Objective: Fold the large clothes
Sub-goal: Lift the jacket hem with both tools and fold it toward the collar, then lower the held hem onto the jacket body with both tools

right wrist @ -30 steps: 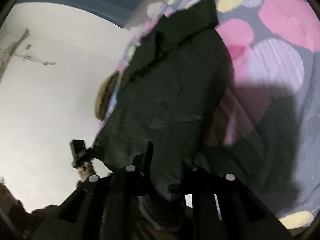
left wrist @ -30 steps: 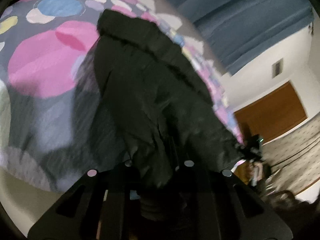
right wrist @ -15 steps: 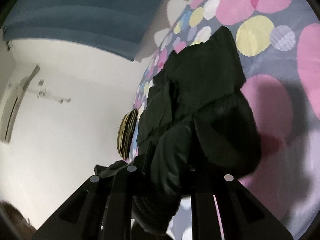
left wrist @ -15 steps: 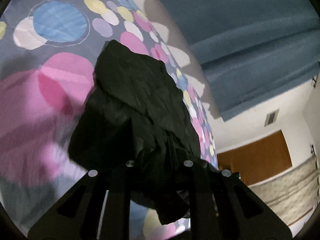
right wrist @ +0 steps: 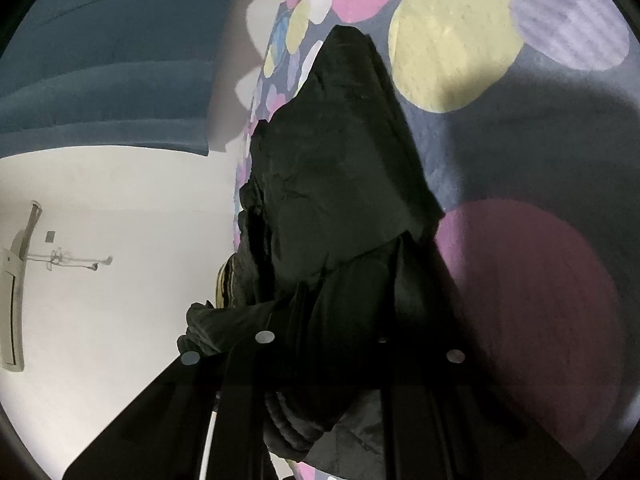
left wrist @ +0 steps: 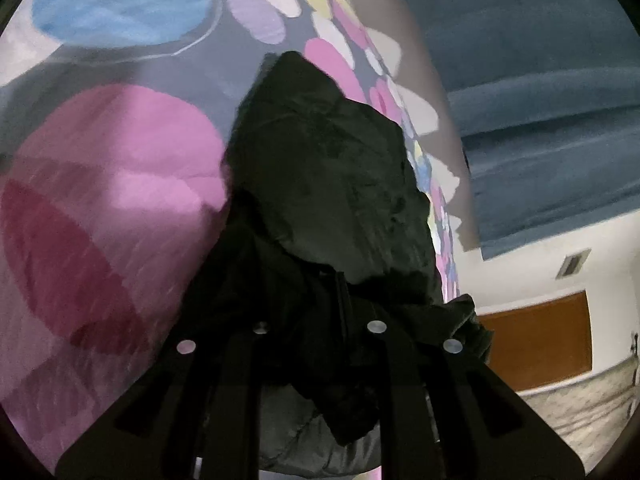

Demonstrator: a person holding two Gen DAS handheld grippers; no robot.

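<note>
Closer now, your left gripper (left wrist: 316,320) and right gripper (right wrist: 320,332) each stay clamped on the black jacket (left wrist: 332,184) over the spotted bedspread (left wrist: 120,168); only the left view shows a wooden door (left wrist: 536,336).

My left gripper (left wrist: 316,316) has open bedspread (left wrist: 120,184) on the frame's left; the black jacket (left wrist: 332,184) fills the centre (bunched over my fingers). Beyond my right gripper (right wrist: 340,320), bare bedspread (right wrist: 540,160) lies at right, jacket (right wrist: 340,180) ahead, wall (right wrist: 120,200) left.
</note>
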